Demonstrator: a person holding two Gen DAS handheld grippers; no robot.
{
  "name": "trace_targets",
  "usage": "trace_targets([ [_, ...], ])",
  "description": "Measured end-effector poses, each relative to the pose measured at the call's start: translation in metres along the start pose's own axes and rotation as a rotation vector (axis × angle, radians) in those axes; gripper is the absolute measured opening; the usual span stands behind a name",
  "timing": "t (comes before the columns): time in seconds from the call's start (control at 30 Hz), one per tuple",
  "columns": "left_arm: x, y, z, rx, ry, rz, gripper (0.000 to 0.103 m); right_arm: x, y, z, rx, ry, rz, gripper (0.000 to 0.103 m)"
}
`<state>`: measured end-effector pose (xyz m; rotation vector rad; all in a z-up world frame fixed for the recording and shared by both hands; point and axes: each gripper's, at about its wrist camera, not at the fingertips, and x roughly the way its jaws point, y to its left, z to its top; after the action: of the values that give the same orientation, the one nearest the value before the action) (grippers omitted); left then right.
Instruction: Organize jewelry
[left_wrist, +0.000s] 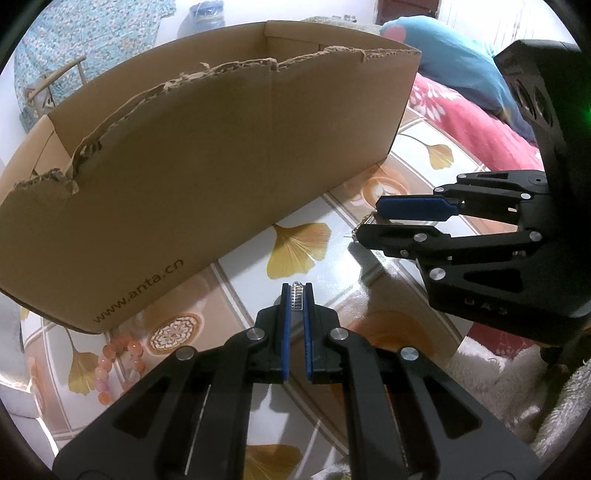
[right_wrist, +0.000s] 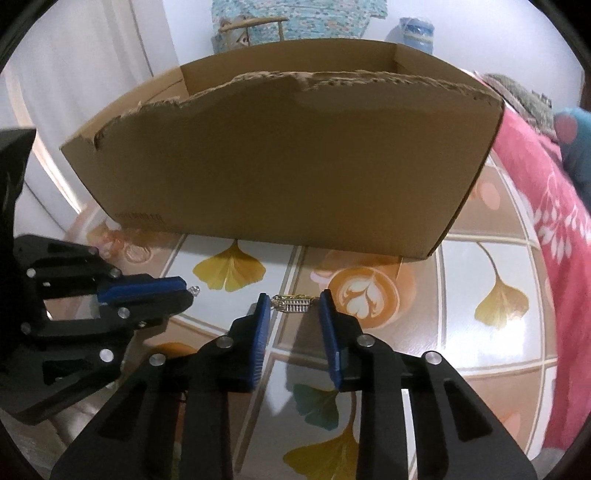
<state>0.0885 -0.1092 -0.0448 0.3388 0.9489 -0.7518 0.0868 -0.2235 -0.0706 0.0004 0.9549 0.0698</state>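
Pendant (right_wrist: 294, 305) lies on table (right_wrist: 480, 350) near cardboard box (right_wrist: 280, 166) front wall, long axis crosswise between right gripper (right_wrist: 293, 314) fingertips, jaws spread, untouching; left gripper (left_wrist: 296, 295) pinches second pendant (left_wrist: 297, 297)

Both tools are made of matte black plastic. The left claw (left_wrist: 296, 295) has two long blue pads (left_wrist: 284, 332) with fine ribs on the inner faces, each fixed on a black finger. Behind the pads, flat black link bars go back in pairs, joined by round silver rivets (left_wrist: 257, 334), with long slots cut between them. The right claw (right_wrist: 291, 306) has the same build: blue pads (right_wrist: 258, 343), black links, silver rivets (right_wrist: 224, 341). From the side, its body (left_wrist: 532, 206) is a bulky black housing with round holes, and faint raised letters stand on its lower block.
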Motion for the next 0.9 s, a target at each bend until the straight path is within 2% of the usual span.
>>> trace_targets([
  [0.03, 0.0, 0.0, 0.0, 0.0, -0.001, -0.001, 0.005, 0.001, 0.001, 0.0, -0.013, 0.001, -0.015, 0.018],
  [0.17, -0.001, 0.001, -0.001, 0.002, -0.003, -0.001, 0.005, 0.001, 0.001, 0.001, -0.018, 0.005, -0.009, 0.015],
  [0.37, -0.001, 0.0, -0.001, 0.006, -0.003, 0.0, 0.005, -0.001, -0.003, -0.002, -0.009, 0.022, 0.008, 0.015],
  [0.53, -0.001, -0.001, 0.0, 0.006, -0.005, 0.004, 0.005, -0.006, -0.014, -0.004, 0.041, 0.039, 0.059, 0.014],
  [0.9, 0.0, -0.003, 0.0, 0.009, -0.008, 0.01, 0.005, -0.031, -0.012, -0.014, 0.025, -0.012, 0.086, 0.014],
])
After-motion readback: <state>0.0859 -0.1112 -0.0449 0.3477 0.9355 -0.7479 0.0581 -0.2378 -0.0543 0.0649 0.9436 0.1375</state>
